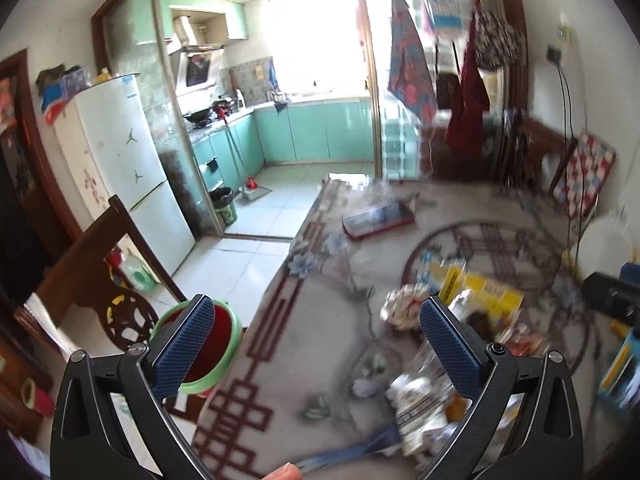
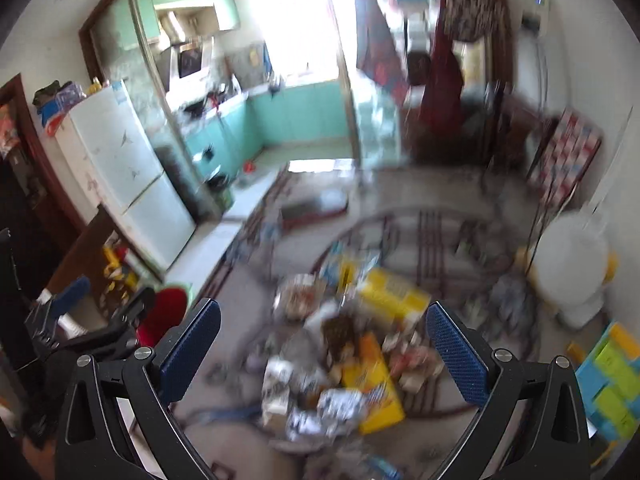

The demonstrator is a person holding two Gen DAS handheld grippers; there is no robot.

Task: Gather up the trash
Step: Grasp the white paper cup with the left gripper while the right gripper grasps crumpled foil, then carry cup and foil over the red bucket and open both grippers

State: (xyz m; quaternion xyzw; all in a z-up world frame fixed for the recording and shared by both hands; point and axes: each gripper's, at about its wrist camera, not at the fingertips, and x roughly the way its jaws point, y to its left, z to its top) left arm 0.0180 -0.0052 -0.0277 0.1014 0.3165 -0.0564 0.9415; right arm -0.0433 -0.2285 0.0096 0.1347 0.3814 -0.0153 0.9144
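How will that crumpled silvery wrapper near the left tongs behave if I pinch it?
The crumpled wrapper looks thin and creased, so probably light and floppy, likely to crush between the pads. Lying loose on the tablecloth, it may slide when nudged. The view is blurred, so its material is uncertain.

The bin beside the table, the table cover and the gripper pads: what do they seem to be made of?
The bin looks like smooth moulded plastic: a glossy green rim, red inside. The table cover seems a printed plastic sheet, since it reflects window light; cloth beneath cannot be excluded. The pads of the left gripper look like blue textured rubber, showing a fine dotted grid.
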